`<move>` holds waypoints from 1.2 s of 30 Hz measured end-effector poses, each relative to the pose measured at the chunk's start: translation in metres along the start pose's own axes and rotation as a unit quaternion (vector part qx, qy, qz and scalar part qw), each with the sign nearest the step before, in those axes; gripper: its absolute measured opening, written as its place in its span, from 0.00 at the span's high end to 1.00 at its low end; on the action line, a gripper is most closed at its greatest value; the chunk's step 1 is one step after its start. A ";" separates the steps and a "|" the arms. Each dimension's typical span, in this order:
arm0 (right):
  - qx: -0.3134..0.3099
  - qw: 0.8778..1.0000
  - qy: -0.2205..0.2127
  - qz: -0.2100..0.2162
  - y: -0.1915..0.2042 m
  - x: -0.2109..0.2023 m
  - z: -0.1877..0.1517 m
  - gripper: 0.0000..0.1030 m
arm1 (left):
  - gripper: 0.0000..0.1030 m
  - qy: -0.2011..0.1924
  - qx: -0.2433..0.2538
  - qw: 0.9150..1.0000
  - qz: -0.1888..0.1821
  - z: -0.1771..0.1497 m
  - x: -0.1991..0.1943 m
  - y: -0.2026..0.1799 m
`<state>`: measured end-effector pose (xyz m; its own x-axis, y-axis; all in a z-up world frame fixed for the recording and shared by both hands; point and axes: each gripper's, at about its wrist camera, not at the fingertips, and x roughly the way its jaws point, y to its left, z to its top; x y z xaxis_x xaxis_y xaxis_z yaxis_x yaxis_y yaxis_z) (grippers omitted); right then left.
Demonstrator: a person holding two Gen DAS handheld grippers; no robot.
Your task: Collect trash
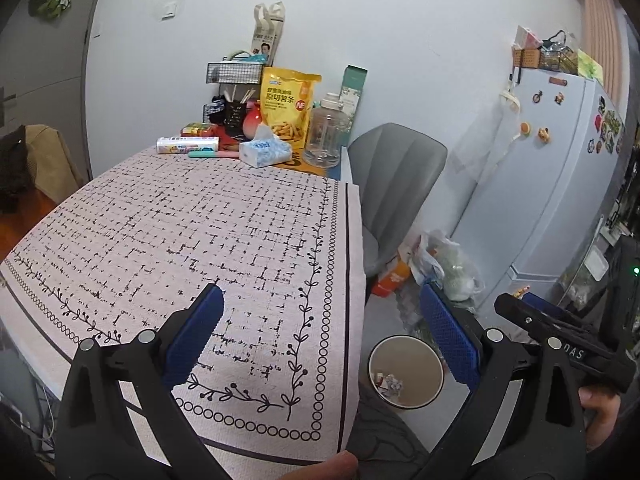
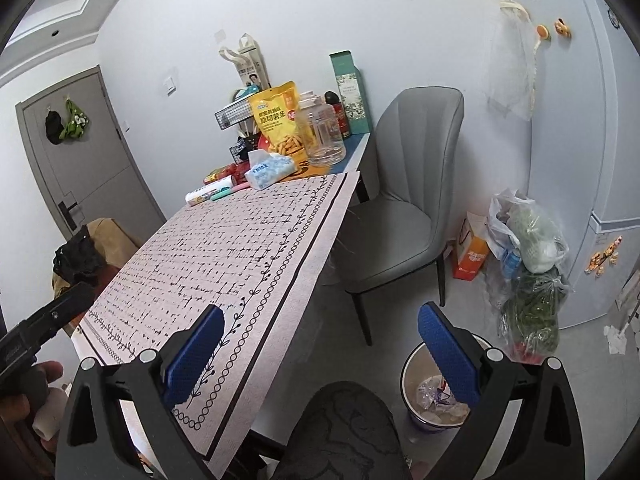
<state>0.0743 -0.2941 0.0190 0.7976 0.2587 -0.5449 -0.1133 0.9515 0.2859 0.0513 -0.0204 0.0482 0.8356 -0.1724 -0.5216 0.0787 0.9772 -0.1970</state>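
Observation:
A round waste bin (image 1: 406,372) stands on the floor beside the table's near right corner, with crumpled wrappers inside; it also shows in the right wrist view (image 2: 416,364). My left gripper (image 1: 320,336) is open and empty, held over the near right corner of the pink patterned tablecloth (image 1: 192,232). My right gripper (image 2: 320,344) is open and empty, held off the table's right edge, above the bin and a knee. The cloth (image 2: 224,248) is bare where it shows.
At the table's far end stand a tissue pack (image 1: 264,152), a yellow snack bag (image 1: 286,108), a clear jar (image 1: 326,132), a green box and a wire basket. A grey chair (image 2: 404,200) sits right of the table. Plastic bags (image 2: 528,256) and a fridge (image 1: 560,168) are further right.

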 end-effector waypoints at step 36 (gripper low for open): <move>-0.011 1.000 0.013 -0.002 0.002 0.016 -0.005 0.08 | 0.06 0.008 -0.017 1.000 0.017 -0.008 0.004 0.007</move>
<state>0.0843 -0.2867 0.0069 0.7821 0.2587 -0.5669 -0.1226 0.9559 0.2670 0.0507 -0.0150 0.0376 0.8288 -0.1410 -0.5415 0.0312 0.9779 -0.2069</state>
